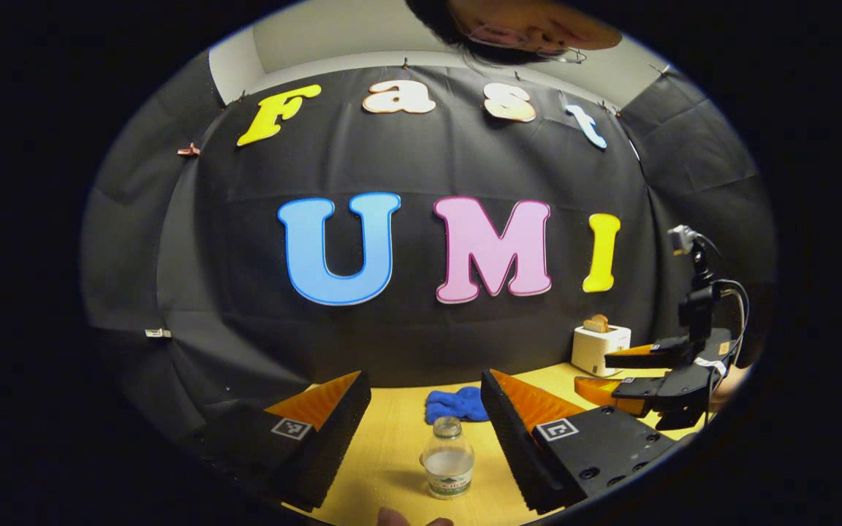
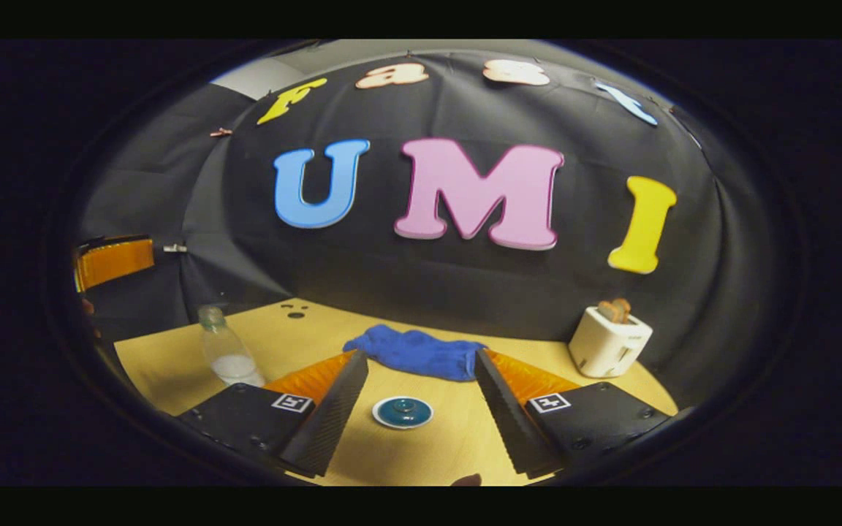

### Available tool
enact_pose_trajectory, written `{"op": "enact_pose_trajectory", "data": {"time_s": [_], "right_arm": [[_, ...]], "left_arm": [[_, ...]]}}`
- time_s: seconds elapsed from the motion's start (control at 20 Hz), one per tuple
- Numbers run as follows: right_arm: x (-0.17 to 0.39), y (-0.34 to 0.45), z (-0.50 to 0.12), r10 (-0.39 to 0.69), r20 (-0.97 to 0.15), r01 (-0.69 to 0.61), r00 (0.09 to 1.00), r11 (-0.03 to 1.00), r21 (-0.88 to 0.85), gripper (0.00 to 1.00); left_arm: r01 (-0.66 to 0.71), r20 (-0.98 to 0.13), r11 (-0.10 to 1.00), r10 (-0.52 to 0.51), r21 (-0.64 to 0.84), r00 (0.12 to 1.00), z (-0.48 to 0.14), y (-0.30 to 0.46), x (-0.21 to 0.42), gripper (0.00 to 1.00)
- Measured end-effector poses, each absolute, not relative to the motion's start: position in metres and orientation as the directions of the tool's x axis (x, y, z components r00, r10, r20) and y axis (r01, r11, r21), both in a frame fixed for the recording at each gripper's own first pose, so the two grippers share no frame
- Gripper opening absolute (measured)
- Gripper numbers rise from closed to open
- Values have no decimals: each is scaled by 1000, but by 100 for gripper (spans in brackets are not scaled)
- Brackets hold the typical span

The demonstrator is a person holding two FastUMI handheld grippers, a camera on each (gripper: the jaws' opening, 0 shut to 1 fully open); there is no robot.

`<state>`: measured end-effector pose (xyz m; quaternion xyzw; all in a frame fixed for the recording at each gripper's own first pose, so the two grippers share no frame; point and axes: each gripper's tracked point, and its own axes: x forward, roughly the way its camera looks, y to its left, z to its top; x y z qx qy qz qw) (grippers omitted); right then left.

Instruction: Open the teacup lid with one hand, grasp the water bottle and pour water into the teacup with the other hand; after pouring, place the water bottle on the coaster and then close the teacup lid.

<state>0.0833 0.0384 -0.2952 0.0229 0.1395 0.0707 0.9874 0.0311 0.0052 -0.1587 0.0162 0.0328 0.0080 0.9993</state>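
Black cloth wall (image 2: 465,292) behind a pale wooden table (image 2: 172,365), grey wall (image 1: 362,36) above.

Blue cloth (image 2: 415,352) – white toaster (image 2: 609,340) – on table (image 2: 172,365)

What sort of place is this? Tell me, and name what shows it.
Likely a staged recording booth rather than a real kitchen: a black cloth wall backs a small wooden table set with household props, a toaster, a blue cloth and a water bottle.
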Motion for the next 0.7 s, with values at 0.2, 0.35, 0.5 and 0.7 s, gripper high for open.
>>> {"op": "enact_pose_trajectory", "data": {"time_s": [0.2, 0.35, 0.5, 0.7], "right_arm": [[104, 45, -356, 160, -323, -156, 933, 987, 37, 88], [106, 50, -387, 185, -367, -190, 912, 981, 22, 84], [112, 58, -398, 210, -378, -210, 902, 977, 42, 75], [116, 62, -411, 215, -400, -212, 891, 976, 53, 75]], "left_arm": [[-21, -110, 999, 23, 24, 994, -212, -2, 32, 95], [-12, -136, 1000, 14, 12, 991, -237, -6, 32, 95], [-9, -154, 1000, 11, 9, 988, -251, -4, 32, 98], [-17, -172, 1000, 16, -5, 985, -259, -1, 32, 95]]}}
